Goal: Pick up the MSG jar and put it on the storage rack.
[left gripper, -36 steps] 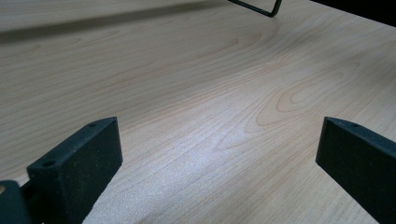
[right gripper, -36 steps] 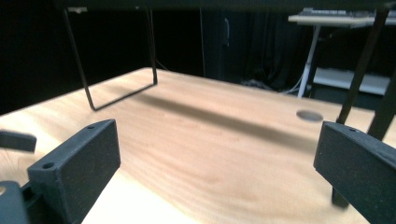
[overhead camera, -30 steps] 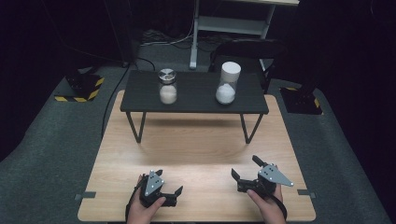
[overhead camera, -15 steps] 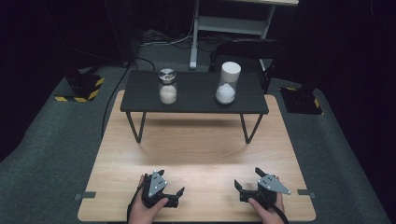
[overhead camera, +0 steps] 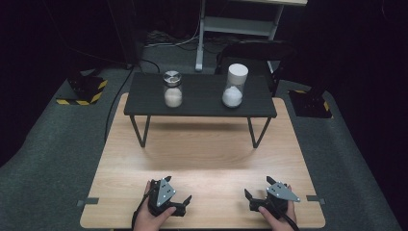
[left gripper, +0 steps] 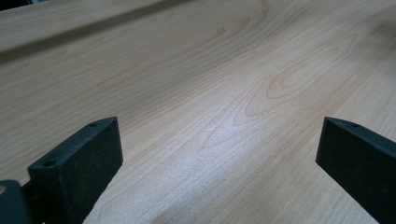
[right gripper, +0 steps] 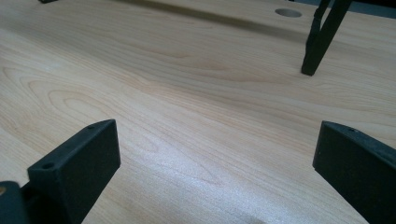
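Note:
Near the front edge of the wooden table (overhead camera: pixel 202 154) my left gripper (overhead camera: pixel 176 190) is held low in a hand, jaws wide apart and holding nothing. My right gripper (overhead camera: pixel 259 187) is held the same way at the front right, also open. In the left gripper view the left gripper (left gripper: pixel 219 149) frames bare wood grain. In the right gripper view the right gripper (right gripper: pixel 217 149) frames bare wood too. Far back, a small black raised table (overhead camera: pixel 202 103) carries a glass jar with a metal lid (overhead camera: pixel 172 89) and a white-capped jar (overhead camera: pixel 234 86), both holding white contents.
The black table's thin leg (right gripper: pixel 320 42) stands ahead of my right gripper, with a round hole (right gripper: pixel 288 12) in the wood beyond it. Grey carpet (overhead camera: pixel 57 159) surrounds the wooden table. Yellow-black striped bases (overhead camera: pixel 82 96) sit on the floor at both back corners.
My right gripper has drawn back toward the front edge and settled lower. The left gripper has hardly moved. Both stay open.

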A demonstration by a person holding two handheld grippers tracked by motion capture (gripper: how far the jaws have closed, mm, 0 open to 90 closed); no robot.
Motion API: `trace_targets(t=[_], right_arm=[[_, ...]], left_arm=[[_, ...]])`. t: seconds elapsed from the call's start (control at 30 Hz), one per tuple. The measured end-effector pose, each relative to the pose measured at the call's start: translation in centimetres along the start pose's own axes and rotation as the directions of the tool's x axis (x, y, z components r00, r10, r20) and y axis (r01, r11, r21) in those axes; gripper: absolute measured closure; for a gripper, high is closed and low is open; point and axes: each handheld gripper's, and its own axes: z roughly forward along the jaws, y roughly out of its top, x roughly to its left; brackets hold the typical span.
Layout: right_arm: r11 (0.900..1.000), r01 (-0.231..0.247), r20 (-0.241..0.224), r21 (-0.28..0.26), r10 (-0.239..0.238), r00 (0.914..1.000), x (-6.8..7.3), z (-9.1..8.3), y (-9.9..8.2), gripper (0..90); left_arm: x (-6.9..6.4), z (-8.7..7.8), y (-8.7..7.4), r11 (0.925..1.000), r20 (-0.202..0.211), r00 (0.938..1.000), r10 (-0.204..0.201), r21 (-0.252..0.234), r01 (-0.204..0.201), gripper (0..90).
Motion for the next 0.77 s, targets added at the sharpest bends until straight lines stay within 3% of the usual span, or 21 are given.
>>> trace_targets(t=[0.4, 0.77], right_arm=[[0.9999, 0.01, -0.035, 0.011, -0.01, 0.9993, -0.48, 0.24, 0.26, 0.4], [1.0, 0.008, -0.038, 0.001, -0.008, 0.9993, -0.52, 0.15, 0.07, 0.4]], left_arm=[[-0.16, -0.07, 0.04, 1.0, -0.003, 1.0, 0.0, 0.006, 0.0, 0.7], [0.02, 0.14, 0.42, 0.9996, 0.005, 1.0, -0.001, 0.027, 0.001, 0.7]])
